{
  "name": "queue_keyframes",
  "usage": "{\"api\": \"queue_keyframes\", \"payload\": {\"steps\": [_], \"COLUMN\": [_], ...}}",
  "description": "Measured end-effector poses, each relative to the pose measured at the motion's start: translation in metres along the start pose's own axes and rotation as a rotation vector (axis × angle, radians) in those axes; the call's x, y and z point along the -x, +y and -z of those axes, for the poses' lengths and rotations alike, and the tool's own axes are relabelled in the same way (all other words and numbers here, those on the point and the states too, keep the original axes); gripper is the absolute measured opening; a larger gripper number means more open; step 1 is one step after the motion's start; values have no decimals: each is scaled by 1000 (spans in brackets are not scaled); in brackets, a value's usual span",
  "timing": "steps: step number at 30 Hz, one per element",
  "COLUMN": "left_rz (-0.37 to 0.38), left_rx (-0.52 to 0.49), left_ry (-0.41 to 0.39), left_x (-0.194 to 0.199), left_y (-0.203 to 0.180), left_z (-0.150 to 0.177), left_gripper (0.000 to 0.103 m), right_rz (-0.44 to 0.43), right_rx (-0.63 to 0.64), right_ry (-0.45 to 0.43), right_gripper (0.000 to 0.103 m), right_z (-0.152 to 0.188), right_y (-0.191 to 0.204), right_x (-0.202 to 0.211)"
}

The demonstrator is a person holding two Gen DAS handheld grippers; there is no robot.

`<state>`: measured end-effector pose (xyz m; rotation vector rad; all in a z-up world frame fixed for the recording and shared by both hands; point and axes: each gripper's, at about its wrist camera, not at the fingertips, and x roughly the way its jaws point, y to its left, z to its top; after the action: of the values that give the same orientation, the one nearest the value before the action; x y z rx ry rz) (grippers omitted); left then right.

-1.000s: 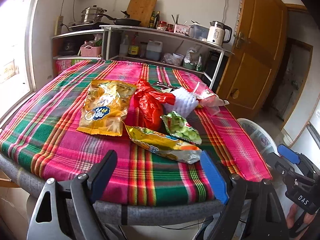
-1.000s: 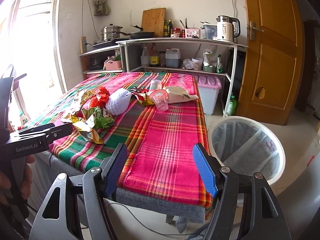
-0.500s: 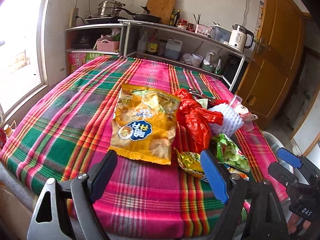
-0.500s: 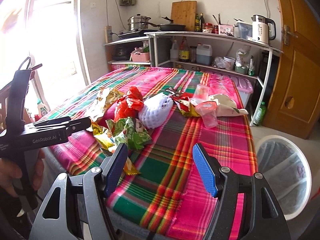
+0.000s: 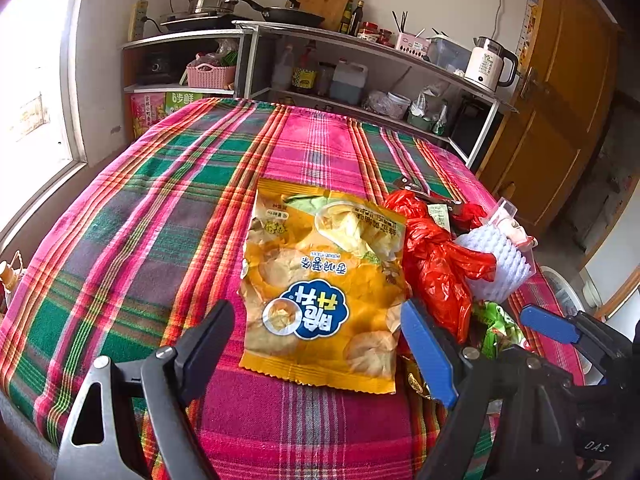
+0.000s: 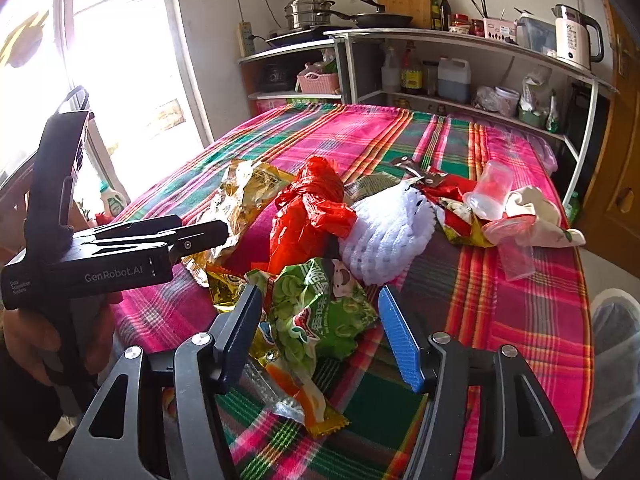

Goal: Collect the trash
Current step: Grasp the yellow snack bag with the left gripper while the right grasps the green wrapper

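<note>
Trash lies in a heap on the plaid-covered table (image 5: 160, 216). A flat yellow chip bag (image 5: 324, 288) lies straight ahead of my open, empty left gripper (image 5: 320, 340), its near edge between the fingers. My open, empty right gripper (image 6: 320, 328) straddles a green snack wrapper (image 6: 320, 308). Behind it are a red plastic bag (image 6: 308, 208), white foam netting (image 6: 388, 232), a yellow wrapper (image 6: 300, 396), clear plastic cups (image 6: 488, 192) and a crumpled white bag (image 6: 536, 212). The left gripper (image 6: 120, 252) also shows in the right wrist view, beside the chip bag (image 6: 244, 200).
A white-lined trash bin (image 6: 612, 360) stands on the floor off the table's right side. Shelves (image 5: 360, 64) with pots, bottles and a kettle (image 5: 488, 64) run along the back wall. A wooden door (image 5: 560, 120) is at the right, a window (image 6: 100, 60) at the left.
Both grippers have moved forward over the table toward the trash. The left now faces the chip bag closely; the right has come up around the green wrapper. Both stayed open.
</note>
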<state>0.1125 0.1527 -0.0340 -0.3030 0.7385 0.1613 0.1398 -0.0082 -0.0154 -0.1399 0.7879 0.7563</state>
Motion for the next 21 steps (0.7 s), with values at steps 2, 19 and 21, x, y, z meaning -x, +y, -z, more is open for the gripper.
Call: {"api": "queue_keyframes", "payload": {"steps": [2, 19, 21], "left_rz": [5, -40, -72], "left_rx": [-7, -119, -157], "left_ry": [11, 90, 90], "left_x": [-3, -18, -21], "left_y": [-1, -23, -26], "left_z": [0, 6, 7], "left_gripper": [86, 88, 88], "right_rz": [-15, -43, -45], "right_rx": [-13, -50, -54], "right_ry": [23, 44, 41], "right_gripper": [54, 11, 10], "right_z": [0, 8, 8], "right_y": [-1, -3, -4], "right_x": [-4, -3, -2]}}
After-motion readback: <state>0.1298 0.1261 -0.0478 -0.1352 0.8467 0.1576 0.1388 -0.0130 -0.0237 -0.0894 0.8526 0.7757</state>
